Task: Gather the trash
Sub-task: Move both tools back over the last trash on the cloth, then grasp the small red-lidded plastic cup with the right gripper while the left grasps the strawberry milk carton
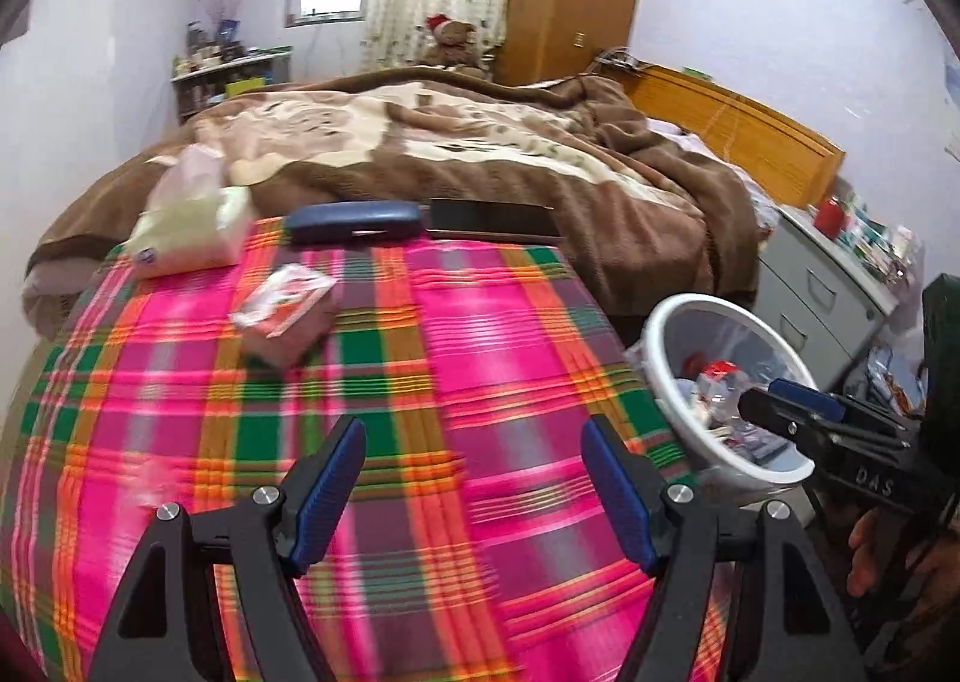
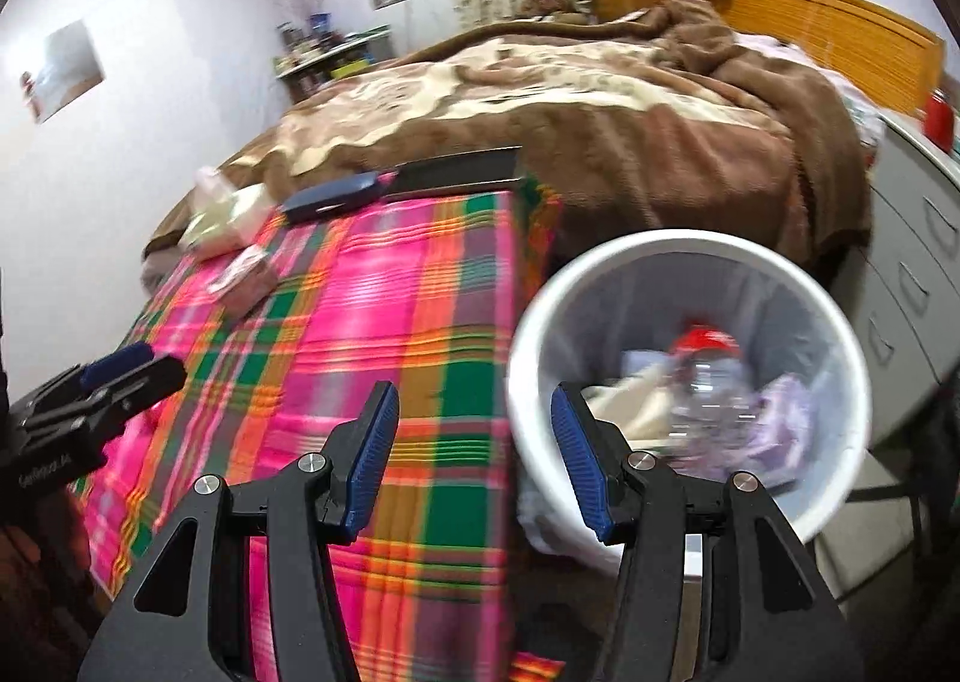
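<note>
Between picks: both left gripper [image 1: 474, 493] and right gripper [image 2: 474, 454] spread and empty, crushed clear plastic bottle [image 2: 708, 388] already in round white bin [image 2: 528, 322] right of plaid-covered table [image 1: 420, 382]; next, probably reach far-left for crinkled red-white wrapper [image 1: 282, 298].

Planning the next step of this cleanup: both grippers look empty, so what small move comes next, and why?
Probably move the open left gripper forward toward the crumpled wrapper on the plaid cloth; the bin already holds a bottle.
</note>
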`<state>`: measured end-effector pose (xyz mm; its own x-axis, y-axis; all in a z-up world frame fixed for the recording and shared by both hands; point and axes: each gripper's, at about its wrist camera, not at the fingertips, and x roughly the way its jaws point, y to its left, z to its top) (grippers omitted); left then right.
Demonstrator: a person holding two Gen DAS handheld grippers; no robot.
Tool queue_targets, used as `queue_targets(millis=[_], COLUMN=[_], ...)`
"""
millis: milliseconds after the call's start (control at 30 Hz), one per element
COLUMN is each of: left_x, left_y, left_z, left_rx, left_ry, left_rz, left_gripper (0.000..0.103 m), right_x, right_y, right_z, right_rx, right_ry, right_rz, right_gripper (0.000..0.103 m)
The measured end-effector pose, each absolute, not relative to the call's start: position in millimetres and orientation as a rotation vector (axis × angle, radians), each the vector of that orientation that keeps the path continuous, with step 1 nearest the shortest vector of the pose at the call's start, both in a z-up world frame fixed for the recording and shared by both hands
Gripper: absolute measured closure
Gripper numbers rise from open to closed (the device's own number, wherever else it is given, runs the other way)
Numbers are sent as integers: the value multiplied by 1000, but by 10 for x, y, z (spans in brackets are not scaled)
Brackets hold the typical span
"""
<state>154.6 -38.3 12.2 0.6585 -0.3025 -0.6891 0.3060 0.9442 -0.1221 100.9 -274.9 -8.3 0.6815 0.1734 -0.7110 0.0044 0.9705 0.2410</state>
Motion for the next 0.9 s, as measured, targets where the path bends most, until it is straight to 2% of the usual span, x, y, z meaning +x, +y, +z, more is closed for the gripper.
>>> queue_targets(millis=[367, 900], left_x=[1680, 2090], left_y=[608, 1383], left_z=[179, 7], left_rx=[-33, -55], left_ry=[770, 807], left_rz=[-254, -234], left_gripper=[29, 29], right_x=[1109, 1333], right_y=[-1741, -320], right_z=[-99, -376], right_rx=[146, 119], right_ry=[828, 857], right_rz=[297, 569], right_gripper=[49, 49])
